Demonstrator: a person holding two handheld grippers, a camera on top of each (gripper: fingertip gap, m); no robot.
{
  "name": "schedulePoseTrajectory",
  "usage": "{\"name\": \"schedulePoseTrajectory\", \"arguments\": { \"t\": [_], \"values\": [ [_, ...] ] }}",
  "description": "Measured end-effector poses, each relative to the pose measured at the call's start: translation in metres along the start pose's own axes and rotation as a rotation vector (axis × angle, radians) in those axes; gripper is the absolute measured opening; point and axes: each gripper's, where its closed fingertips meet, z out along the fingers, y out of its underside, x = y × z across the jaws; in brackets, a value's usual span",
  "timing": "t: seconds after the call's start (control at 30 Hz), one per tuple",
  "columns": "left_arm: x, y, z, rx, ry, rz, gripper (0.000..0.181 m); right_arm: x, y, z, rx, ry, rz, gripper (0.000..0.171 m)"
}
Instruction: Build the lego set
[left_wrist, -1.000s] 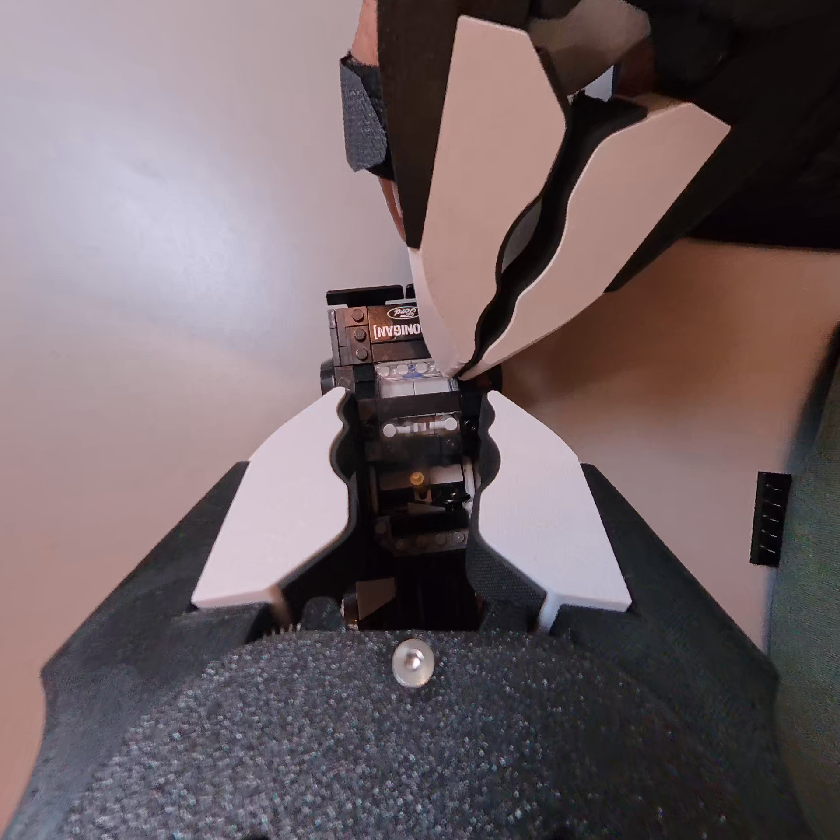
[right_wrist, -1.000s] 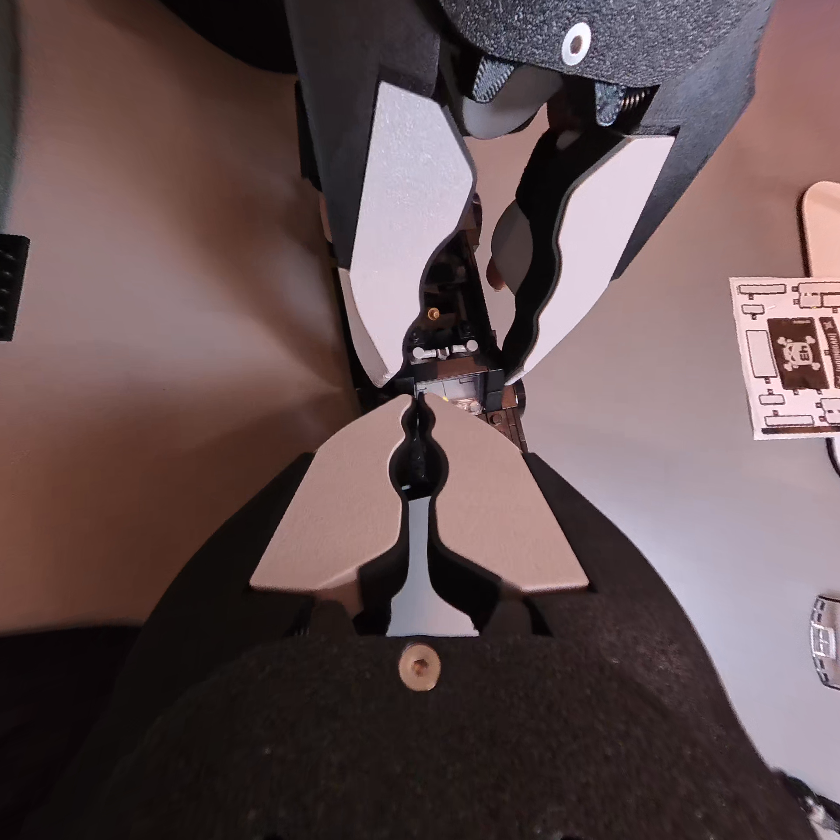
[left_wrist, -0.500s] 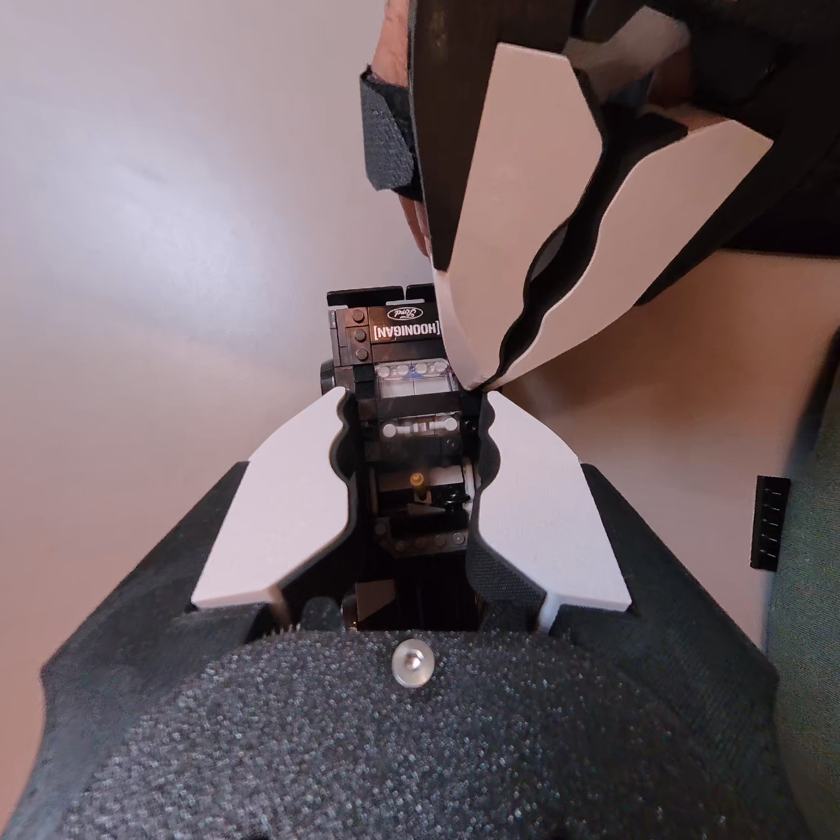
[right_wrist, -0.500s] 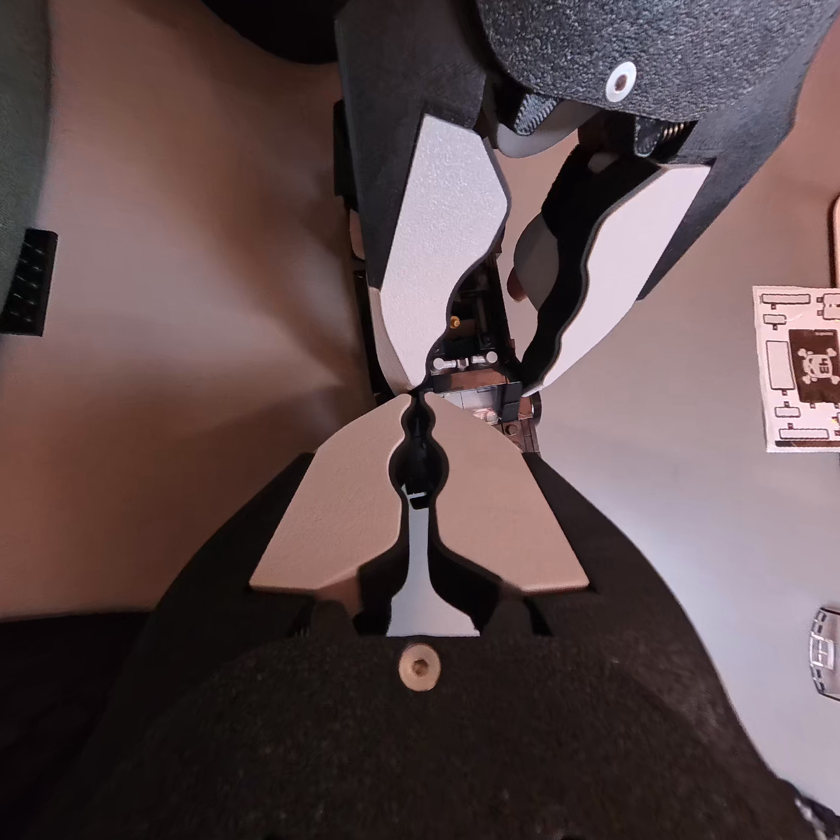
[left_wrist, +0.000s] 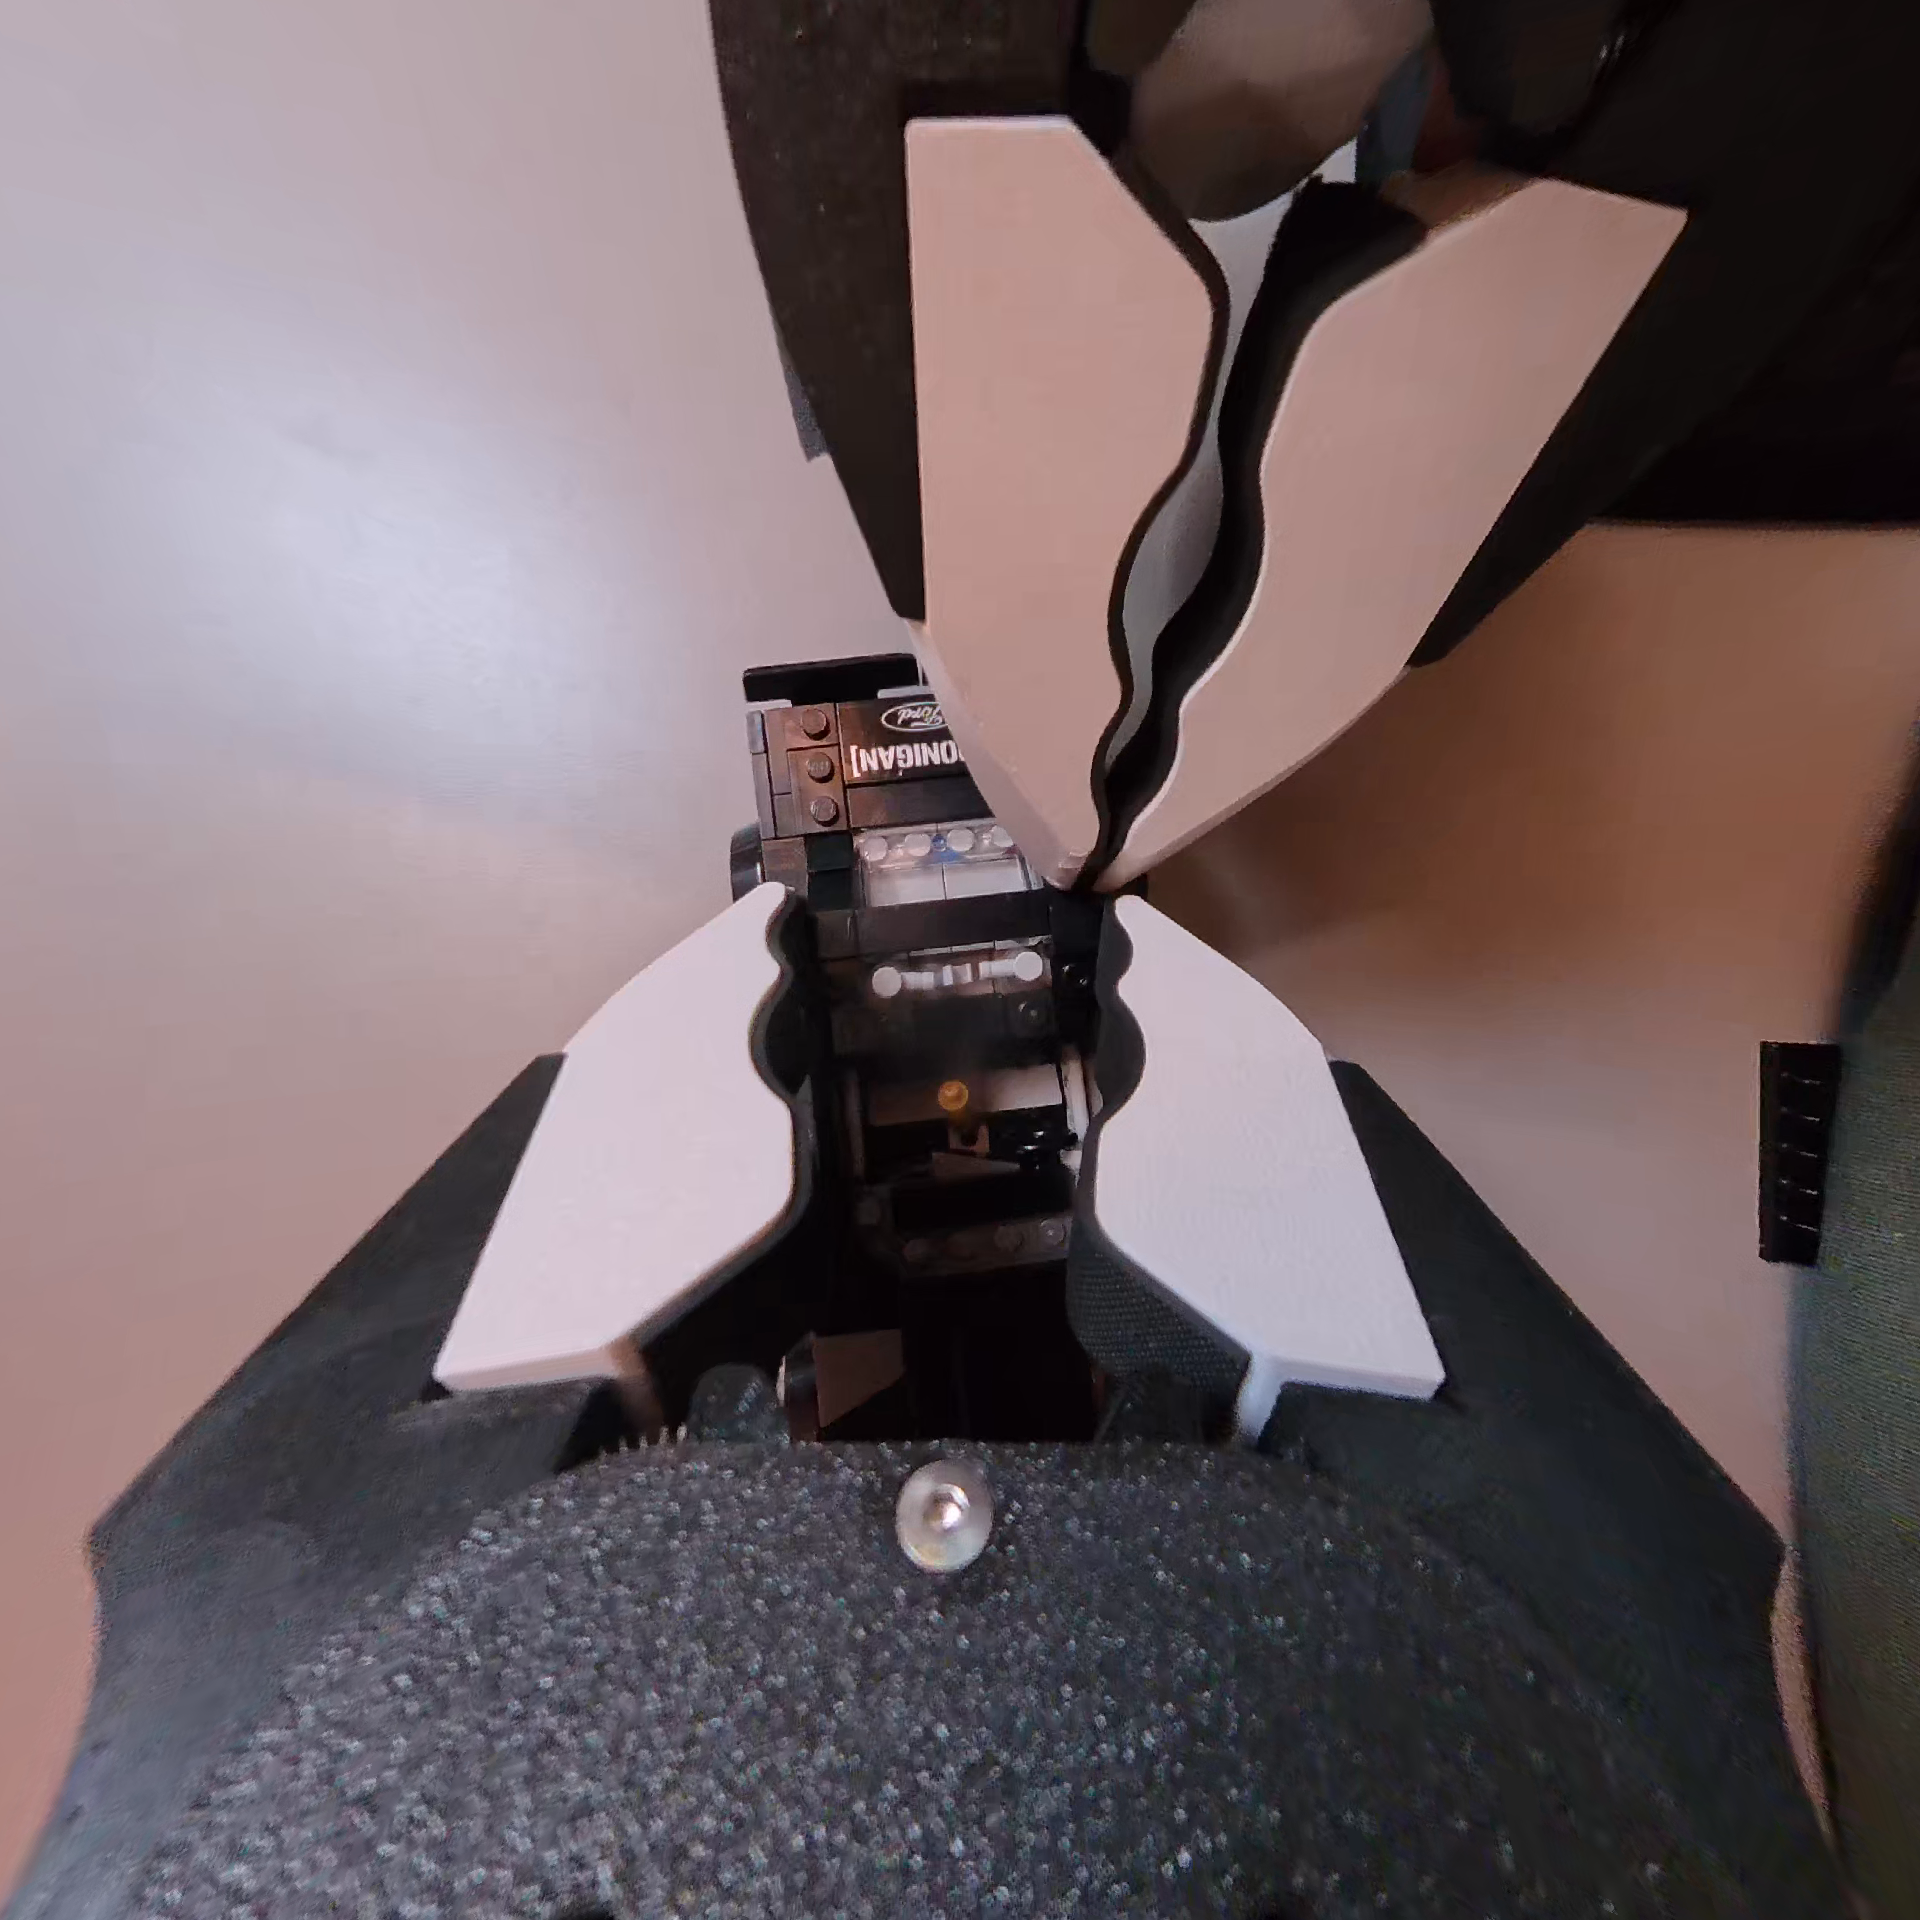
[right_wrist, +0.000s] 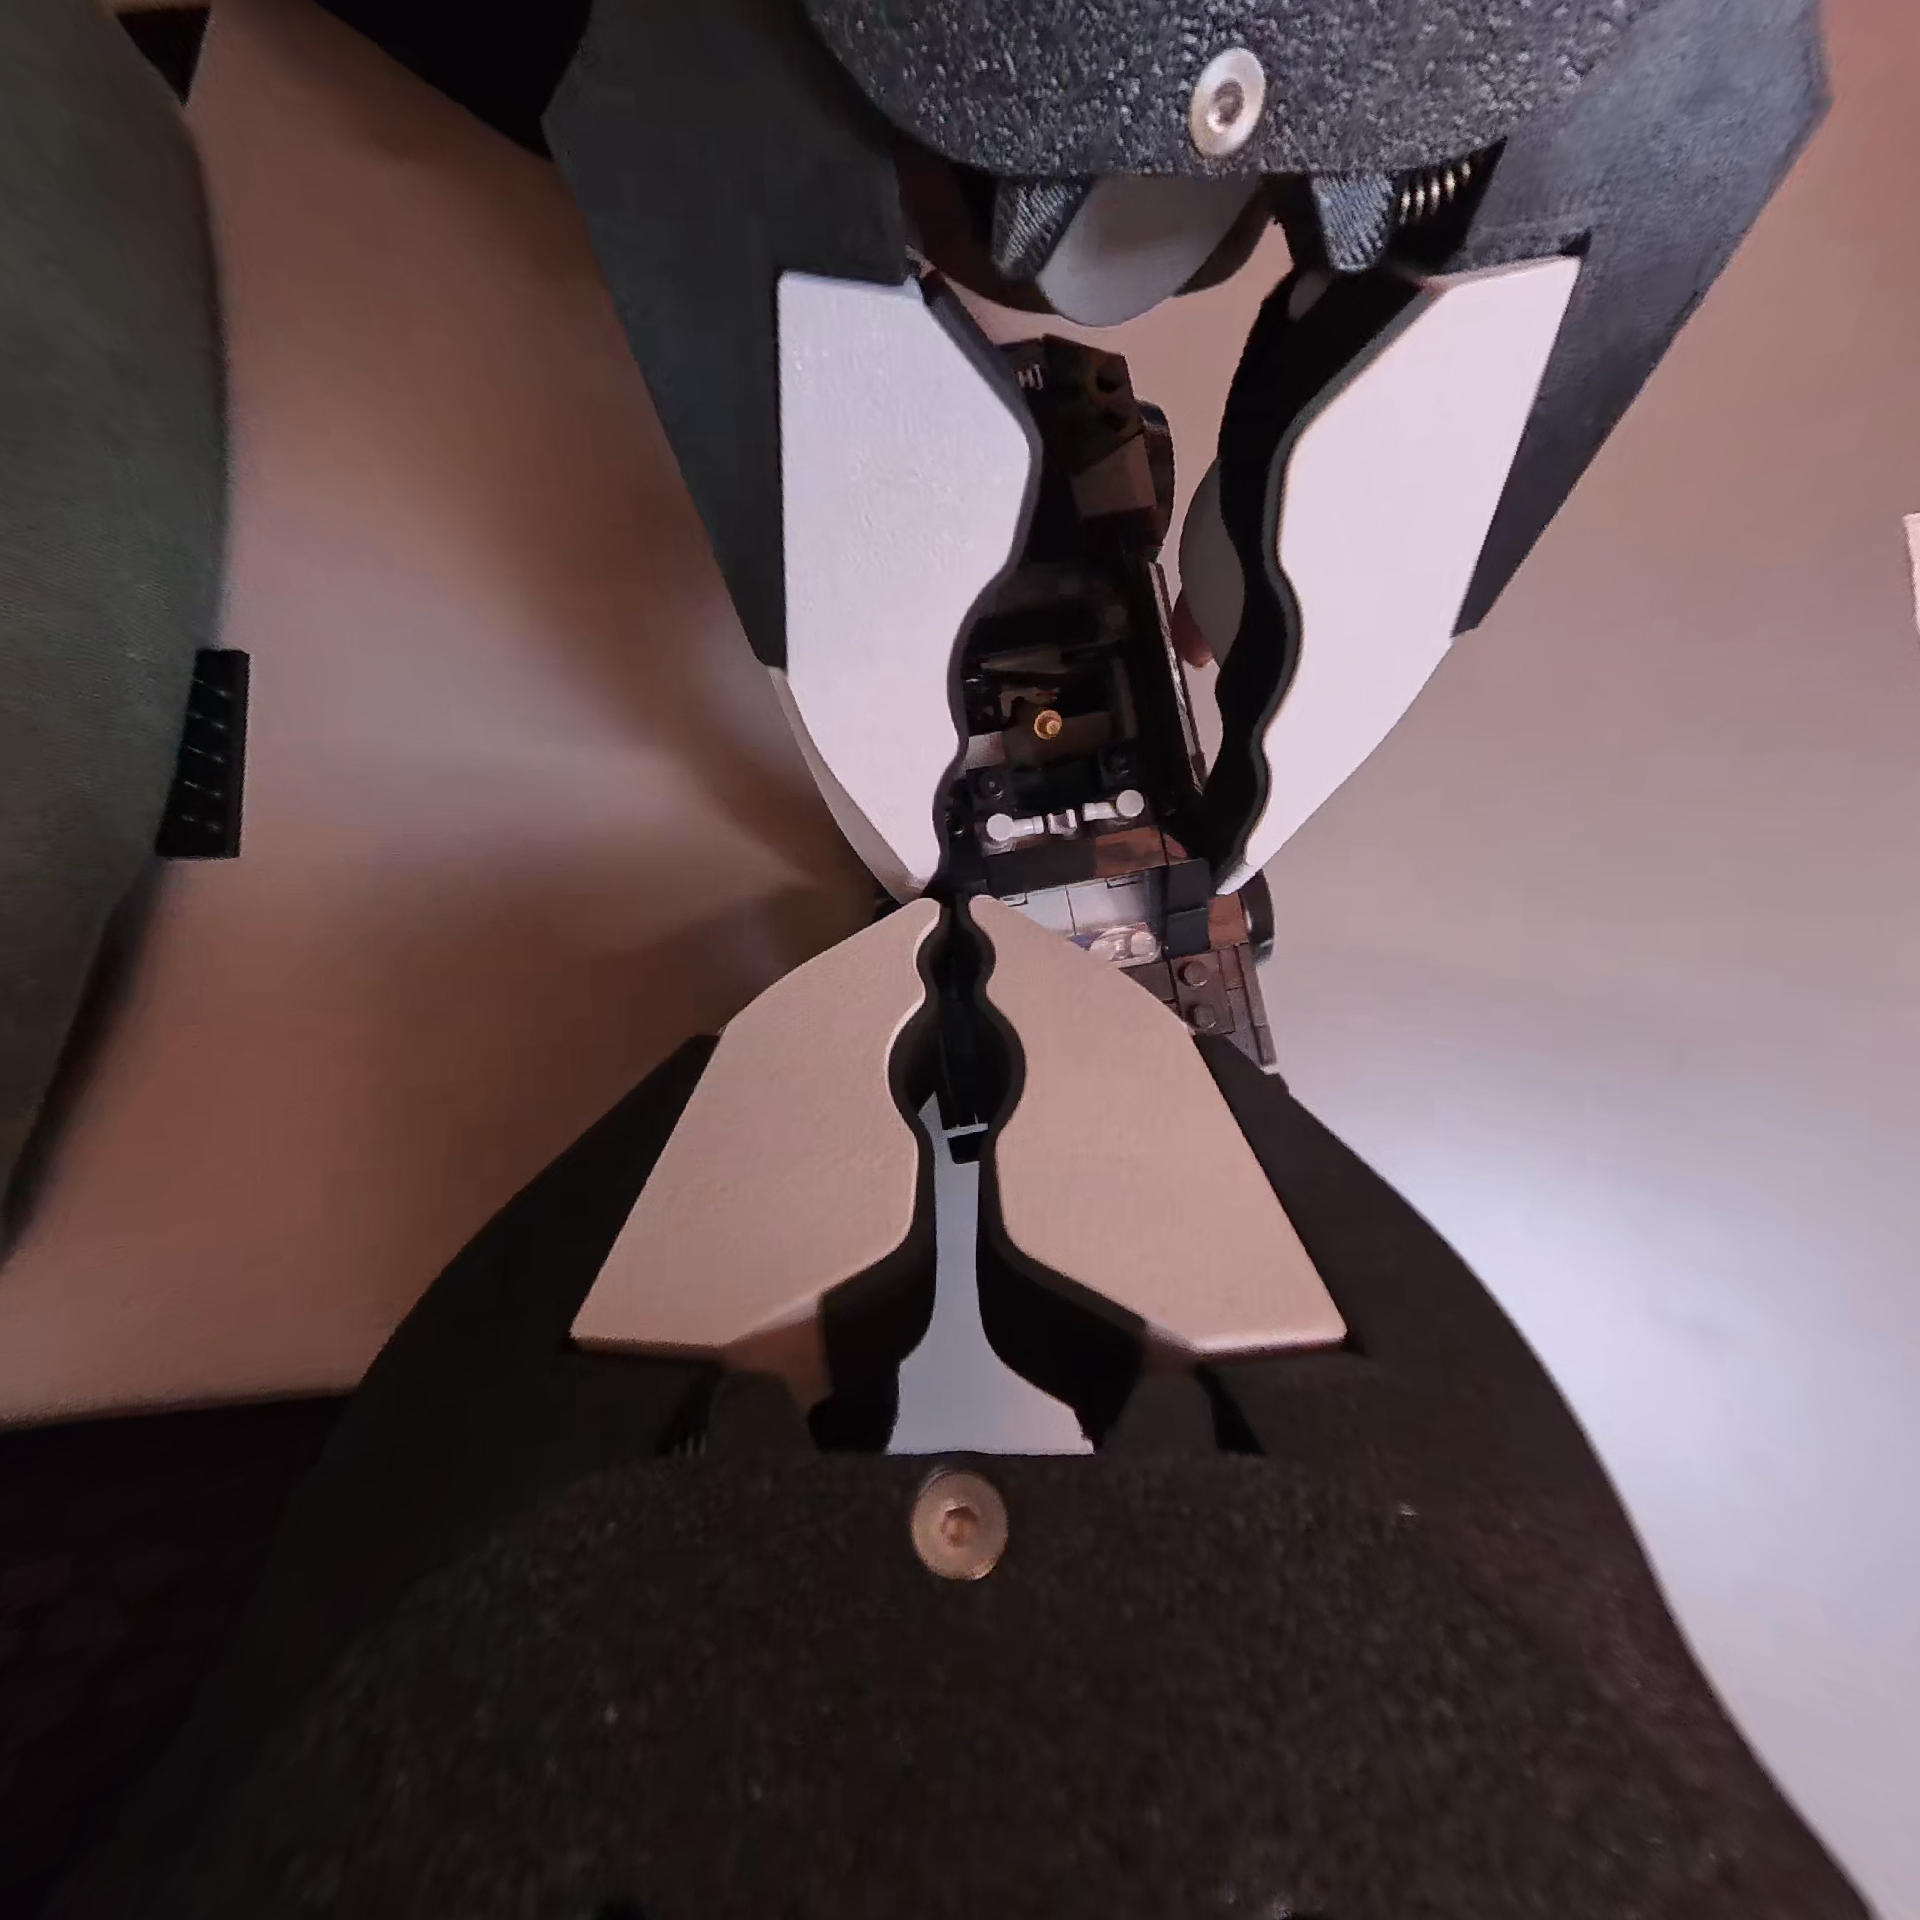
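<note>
Left gripper (left_wrist: 945, 935) fingers clamping black lego car (left_wrist: 940, 852), right gripper (right_wrist: 956, 914) pinching thin black piece (right_wrist: 958, 1081) — bare table (left_wrist: 364, 520) around.

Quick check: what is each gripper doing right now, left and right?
Left gripper: closed on the black lego car.
Right gripper: closed on a thin black piece, tips at the car's edge.

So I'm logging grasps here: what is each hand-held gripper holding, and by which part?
The left hand-held gripper clamps the black lego car by its two sides. The right hand-held gripper pinches a thin black piece by its flat faces.
</note>
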Motion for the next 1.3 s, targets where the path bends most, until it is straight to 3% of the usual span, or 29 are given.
{"name": "schedulePoseTrajectory", "arguments": {
  "t": [0.8,1.0,1.1,1.3],
  "values": [
    [-0.002,0.002,-0.001,0.034,-0.005,0.022,0.053,0.0,0.001,0.002,-0.054,0.021,0.171,0.0],
    [0.0,0.001,0.0,0.033,0.0,0.028,0.053,-0.001,0.004,-0.014,0.072,0.092,0.099,0.0],
    [0.0,0.001,0.0,0.034,0.005,0.029,0.053,-0.008,0.004,-0.012,0.106,0.119,0.056,0.023],
    [0.001,0.0,0.001,0.031,0.009,0.034,0.053,-0.002,0.0,-0.005,0.081,0.246,-0.06,0.016]
  ]
}}
